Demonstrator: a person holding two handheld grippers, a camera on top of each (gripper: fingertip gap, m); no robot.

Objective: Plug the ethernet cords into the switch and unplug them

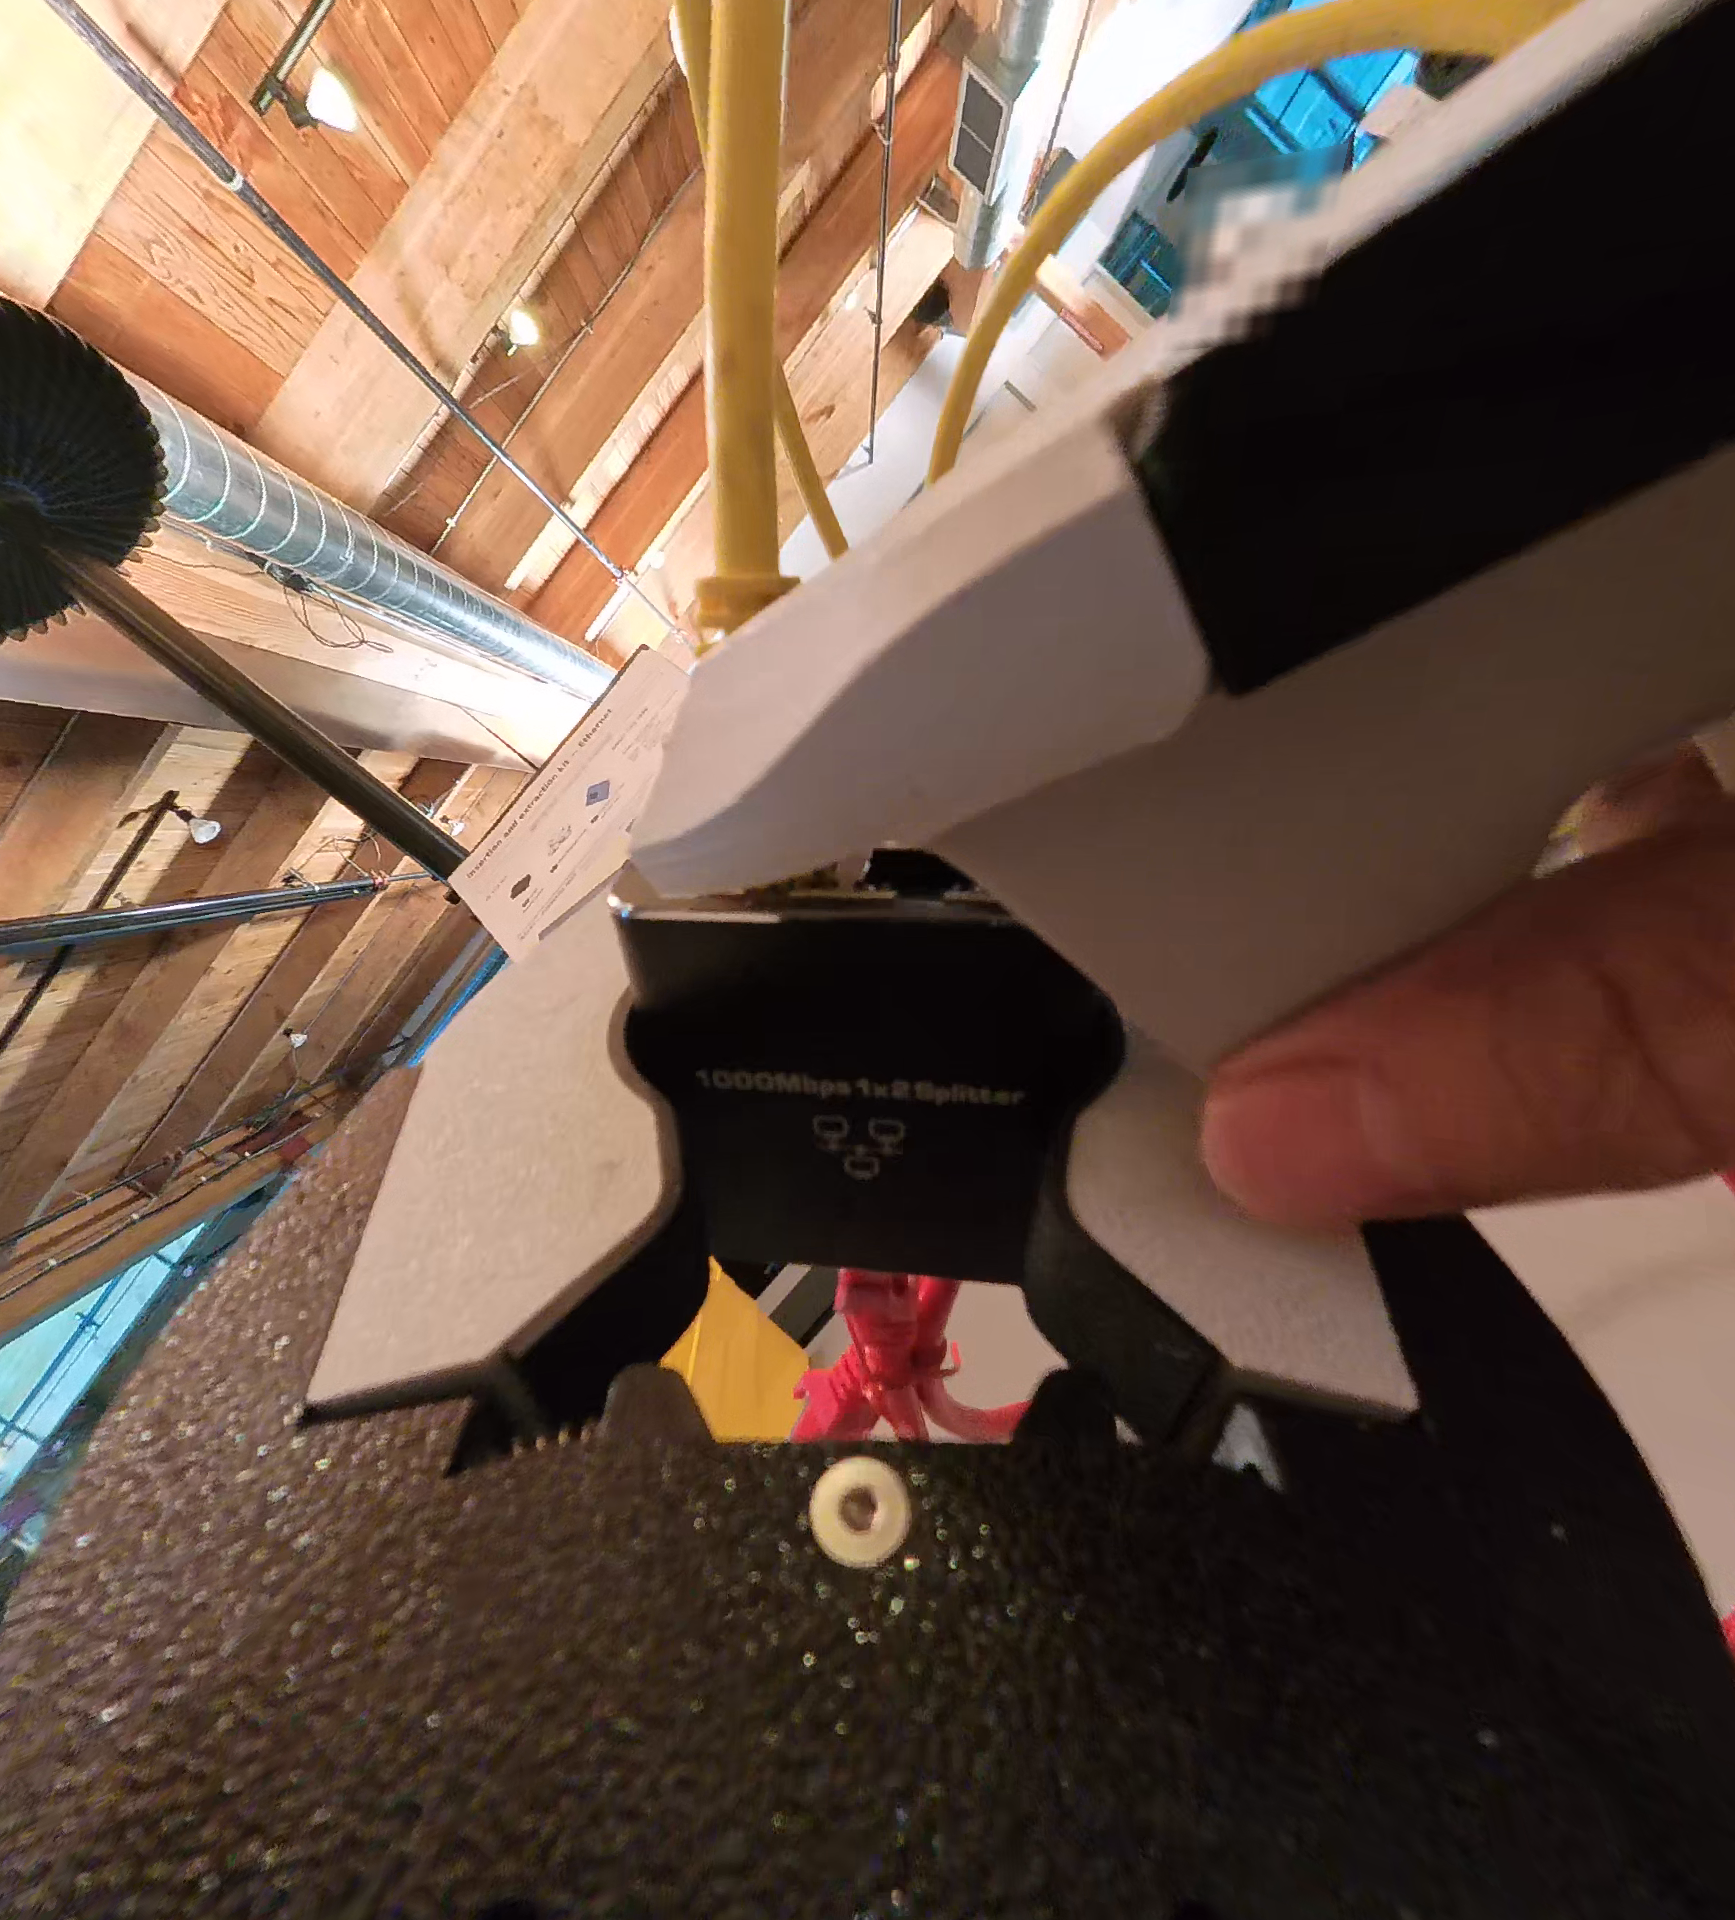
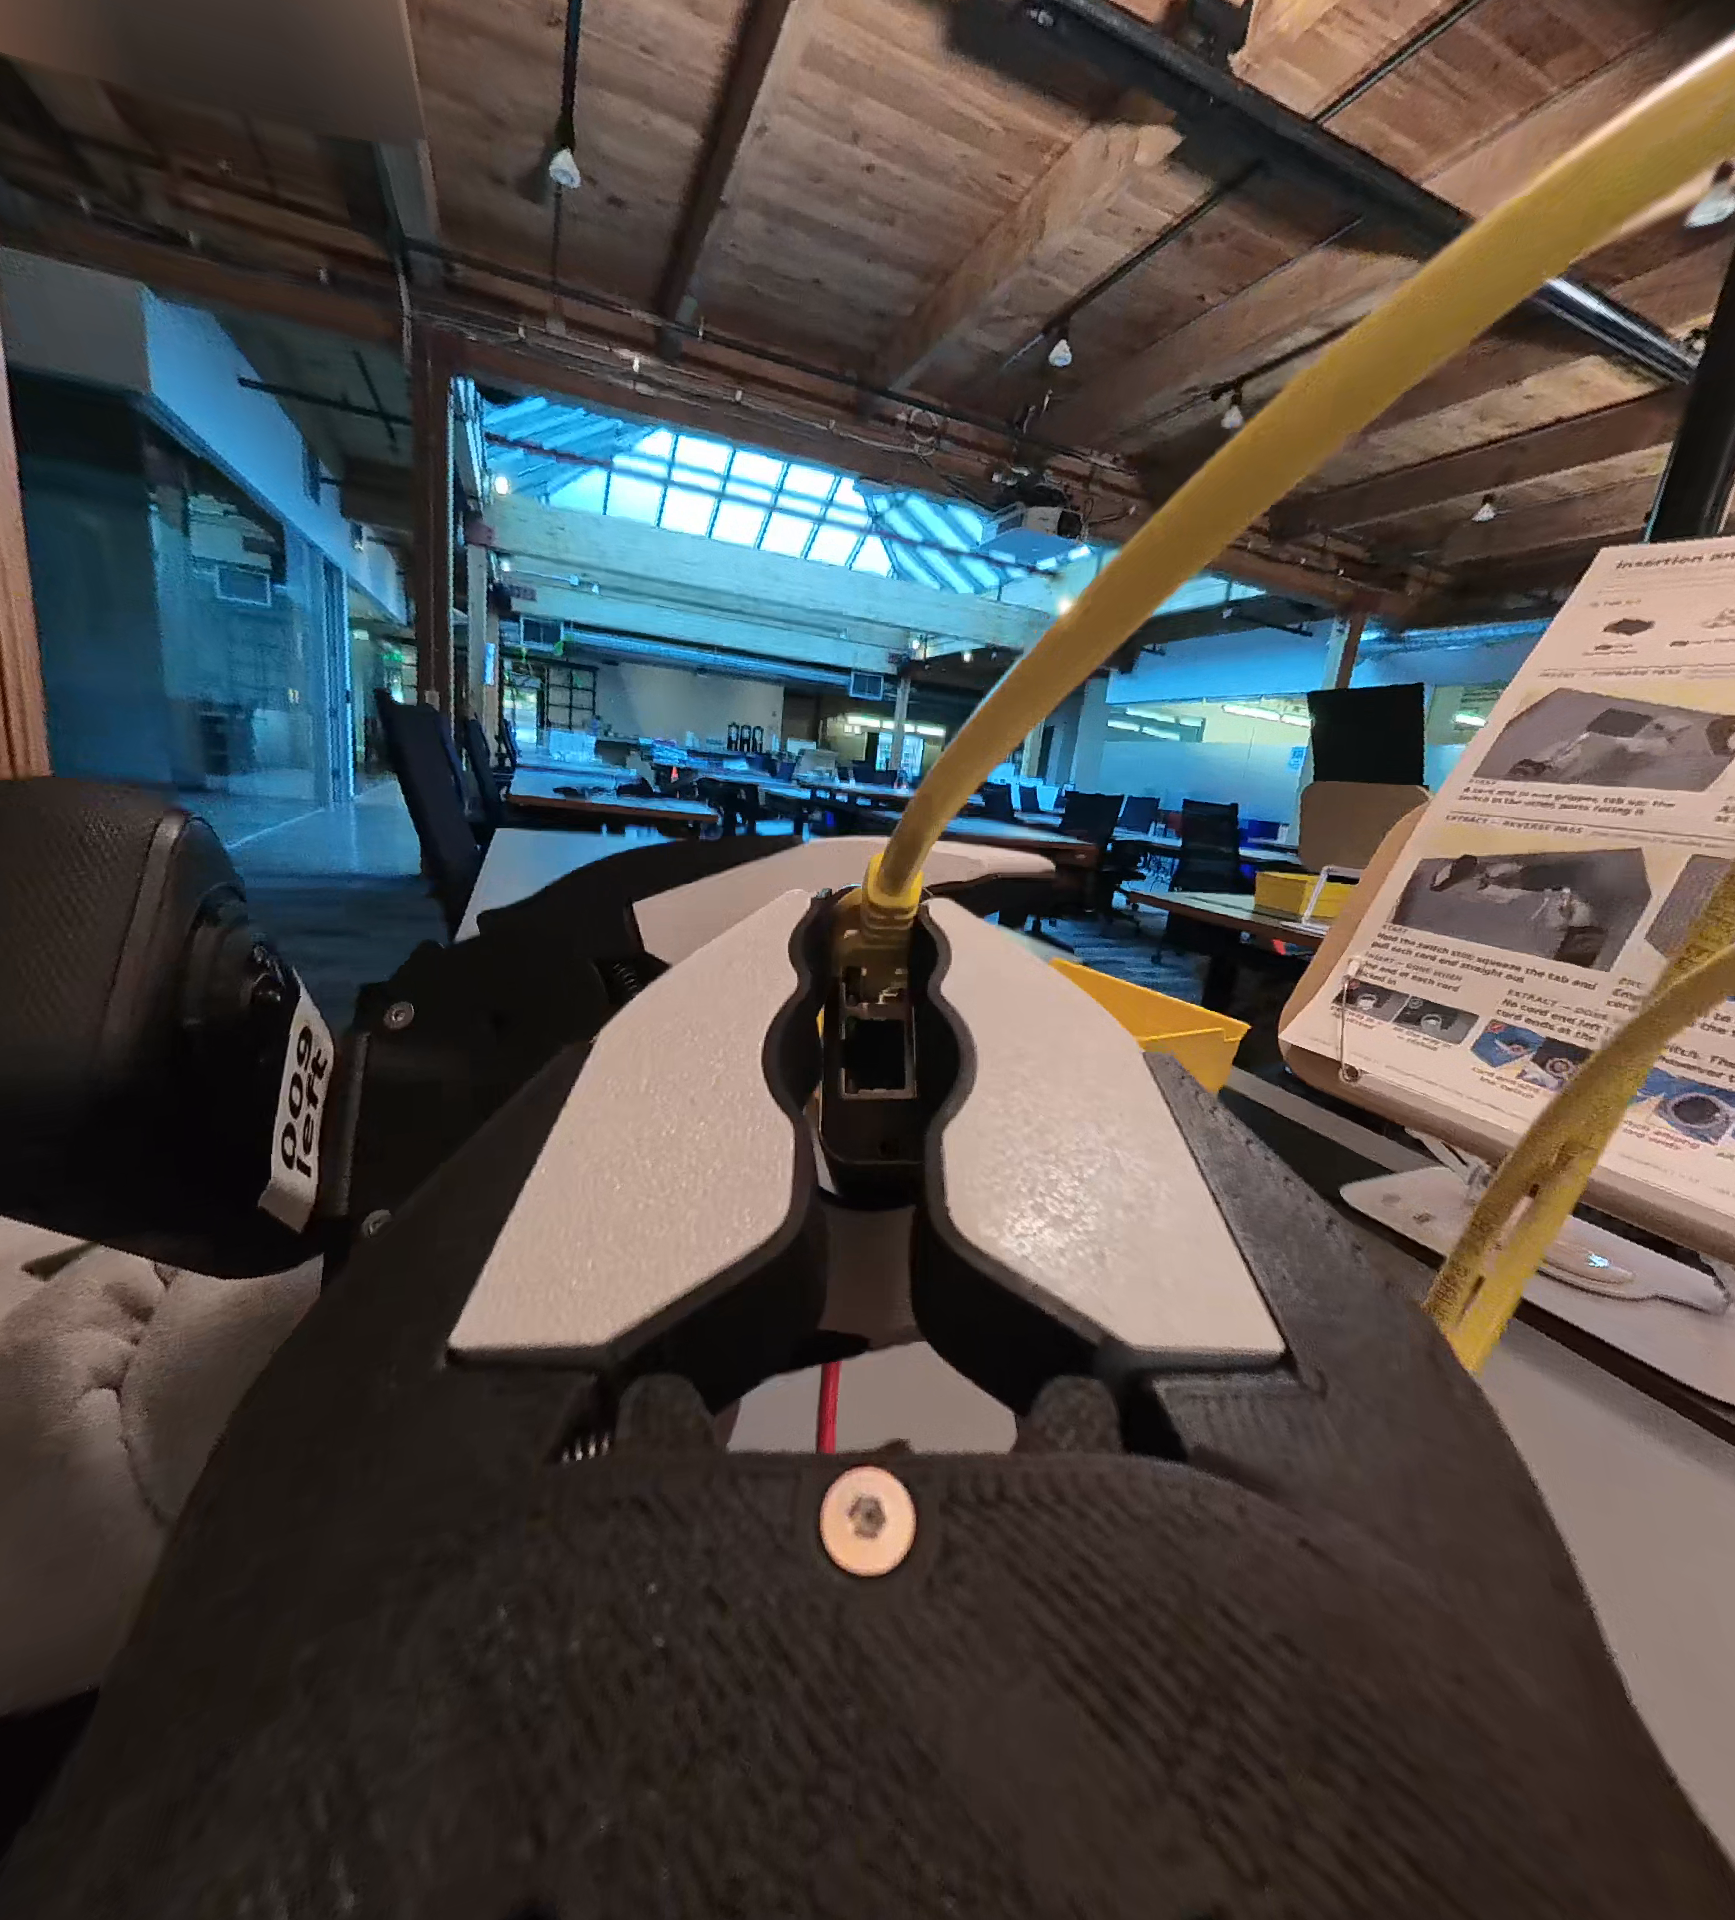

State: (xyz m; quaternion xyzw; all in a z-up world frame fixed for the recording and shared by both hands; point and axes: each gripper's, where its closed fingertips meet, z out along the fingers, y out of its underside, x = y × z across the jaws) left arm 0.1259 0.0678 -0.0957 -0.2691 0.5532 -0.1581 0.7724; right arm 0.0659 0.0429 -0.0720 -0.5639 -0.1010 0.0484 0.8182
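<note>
1. Black switch, a small splitter box, sits mid-frame in both wrist views, clenched in my left claw and my right claw.
2. Yellow cord is plugged into the upper port; the lower port is empty.
3. Judgement: the box is light and rigid, the cord springy; take hold at the plug boot, not the cable.
</note>
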